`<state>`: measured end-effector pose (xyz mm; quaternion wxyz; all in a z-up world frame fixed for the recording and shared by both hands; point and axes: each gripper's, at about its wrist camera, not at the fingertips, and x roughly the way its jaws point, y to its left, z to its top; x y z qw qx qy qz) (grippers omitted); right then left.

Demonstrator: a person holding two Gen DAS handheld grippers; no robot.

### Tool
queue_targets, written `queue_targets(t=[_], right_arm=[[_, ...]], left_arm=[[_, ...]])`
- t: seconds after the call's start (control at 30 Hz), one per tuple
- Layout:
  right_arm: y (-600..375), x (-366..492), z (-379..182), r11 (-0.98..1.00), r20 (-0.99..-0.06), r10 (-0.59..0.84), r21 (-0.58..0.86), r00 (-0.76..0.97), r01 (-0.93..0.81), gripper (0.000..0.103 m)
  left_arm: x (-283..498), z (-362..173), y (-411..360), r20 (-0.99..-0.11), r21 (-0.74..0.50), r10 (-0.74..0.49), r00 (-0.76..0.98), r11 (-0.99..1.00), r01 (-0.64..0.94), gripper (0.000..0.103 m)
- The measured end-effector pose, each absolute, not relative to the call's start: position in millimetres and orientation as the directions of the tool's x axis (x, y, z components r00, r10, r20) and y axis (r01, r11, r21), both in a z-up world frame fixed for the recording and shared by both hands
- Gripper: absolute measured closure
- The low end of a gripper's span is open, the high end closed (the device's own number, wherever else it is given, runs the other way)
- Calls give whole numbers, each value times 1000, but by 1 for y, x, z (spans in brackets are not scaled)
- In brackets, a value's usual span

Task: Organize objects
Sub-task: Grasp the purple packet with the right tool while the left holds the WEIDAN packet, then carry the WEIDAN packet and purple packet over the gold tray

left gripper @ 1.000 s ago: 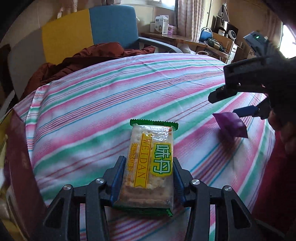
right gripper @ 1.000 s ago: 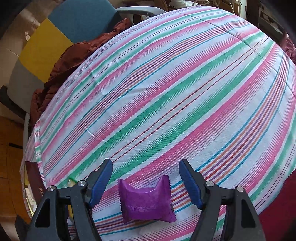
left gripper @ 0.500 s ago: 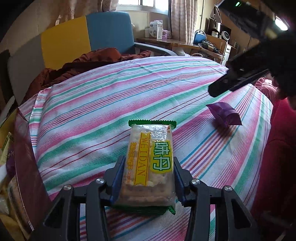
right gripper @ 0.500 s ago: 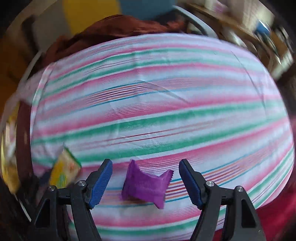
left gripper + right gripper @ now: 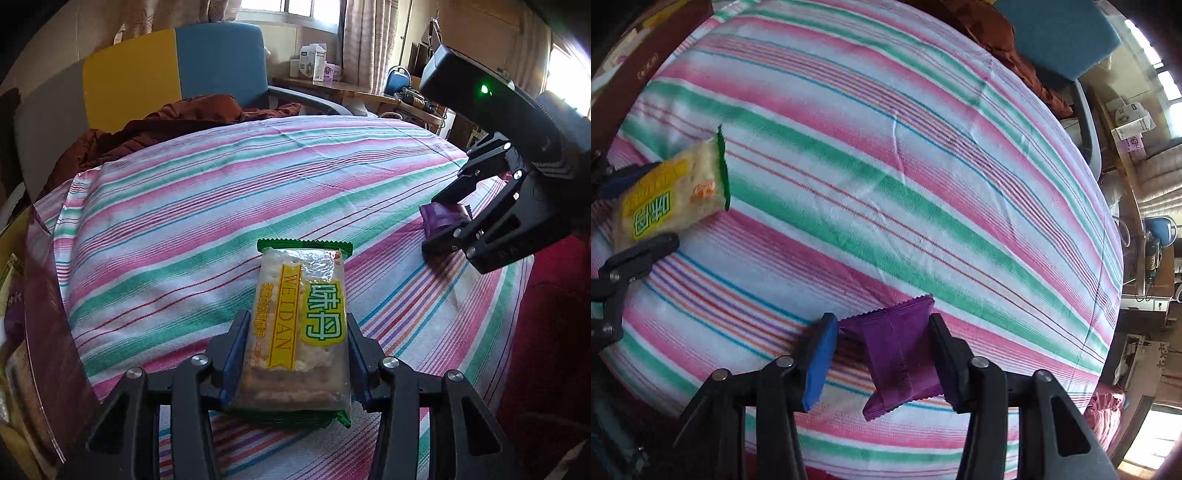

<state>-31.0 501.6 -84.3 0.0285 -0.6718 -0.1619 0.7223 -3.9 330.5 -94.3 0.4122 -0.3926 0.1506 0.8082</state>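
Right gripper (image 5: 882,365) straddles purple packet (image 5: 899,356), lower centre, long axis along fingers; jaws narrow, nearly gripping. Left gripper (image 5: 295,354) clamps cracker pack (image 5: 301,325).

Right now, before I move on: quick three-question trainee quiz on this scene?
1. True or false: the left gripper clamps the clear, green-edged cracker packet.
2. What sits inside the right gripper? A) crinkled purple foil packet B) red mug C) metal spoon
3. Short answer: what pattern is the pink-and-green tablecloth?
Key: 1 true; 2 A; 3 stripes.
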Motion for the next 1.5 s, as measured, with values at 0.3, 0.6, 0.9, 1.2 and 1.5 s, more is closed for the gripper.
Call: queue_targets(t=[0.3, 0.6, 0.9, 1.2, 1.5], right_arm=[[540, -49, -74, -991, -984, 89, -72, -155, -113, 53], [535, -58, -88, -961, -957, 109, -32, -269, -274, 53], [529, -58, -100, -966, -951, 133, -61, -279, -253, 52], [531, -60, -95, -970, -940, 137, -64, -311, -233, 54], [527, -58, -88, -975, -927, 121, -45, -355, -216, 54]], left_arm=[[-2, -94, 330, -757, -79, 550, -354, -614, -785, 54], [-2, -94, 329, -755, -95, 564, -336, -601, -794, 47], [-3, -91, 340, -783, -94, 542, -306, -589, -803, 33], [-12, -87, 348, -807, -42, 491, -328, -601, -798, 55], [1, -41, 311, -756, -36, 500, -423, -677, -735, 55]])
